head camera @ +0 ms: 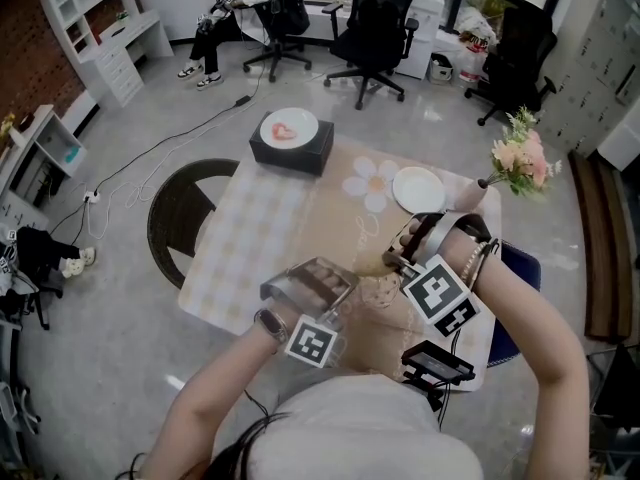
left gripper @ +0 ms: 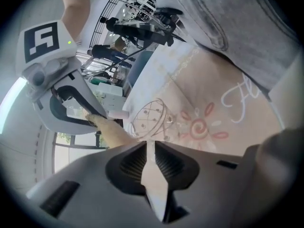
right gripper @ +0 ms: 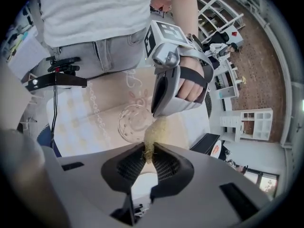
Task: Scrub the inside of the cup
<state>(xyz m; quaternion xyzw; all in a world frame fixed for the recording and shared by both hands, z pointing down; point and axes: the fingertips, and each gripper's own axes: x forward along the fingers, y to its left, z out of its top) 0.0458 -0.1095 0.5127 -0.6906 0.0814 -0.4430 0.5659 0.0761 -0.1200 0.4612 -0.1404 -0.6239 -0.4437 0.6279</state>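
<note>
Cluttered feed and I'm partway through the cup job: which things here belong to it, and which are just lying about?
In the job:
glass cup, gripped by the left gripper
straw-coloured scrubber, in the right gripper

Lying about:
white plate
black box with a dish on top
flowers

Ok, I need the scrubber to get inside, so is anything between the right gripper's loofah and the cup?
Nothing visible does. The loofah clamped in the right gripper reaches the glass cup at its rim, right beside the left gripper, which pinches that rim.
</note>
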